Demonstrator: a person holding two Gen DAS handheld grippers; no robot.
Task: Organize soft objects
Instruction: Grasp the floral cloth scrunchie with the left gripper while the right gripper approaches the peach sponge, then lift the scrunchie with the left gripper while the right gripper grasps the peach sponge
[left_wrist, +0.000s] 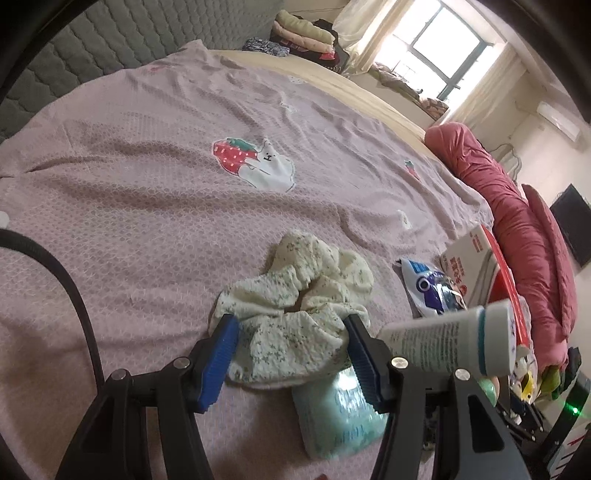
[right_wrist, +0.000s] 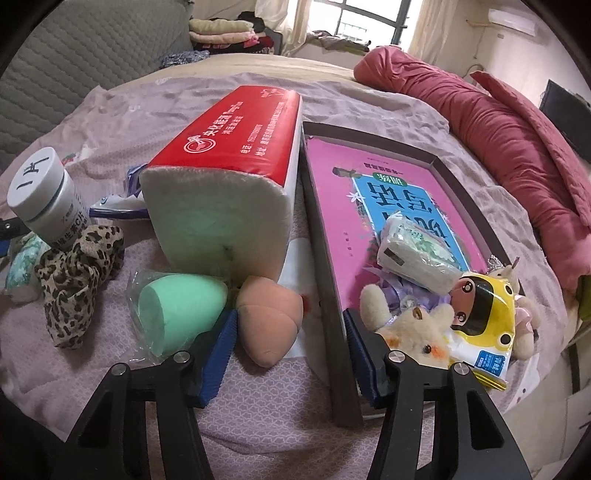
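In the left wrist view my left gripper (left_wrist: 291, 350) is open, its blue fingers on either side of a cream floral scrunchie (left_wrist: 295, 306) lying on the pink bedspread (left_wrist: 147, 184). A pale green tissue pack (left_wrist: 336, 417) lies just under it. In the right wrist view my right gripper (right_wrist: 290, 354) is open, with a peach makeup sponge (right_wrist: 269, 317) between its fingers. A green sponge in clear wrap (right_wrist: 177, 310) lies to its left. A dark tray (right_wrist: 332, 295) on the right holds a pink book, a tissue pack (right_wrist: 417, 254), plush toys (right_wrist: 413, 328) and a yellow doll packet (right_wrist: 484, 314).
A red-topped tissue brick (right_wrist: 225, 173) stands behind the sponges. A leopard scrunchie (right_wrist: 74, 280) and a white bottle (right_wrist: 48, 192) lie at the left. A white tube (left_wrist: 454, 339) and blue wrapper (left_wrist: 428, 284) sit right of the left gripper. A red rolled quilt (right_wrist: 498, 147) lines the bed's right.
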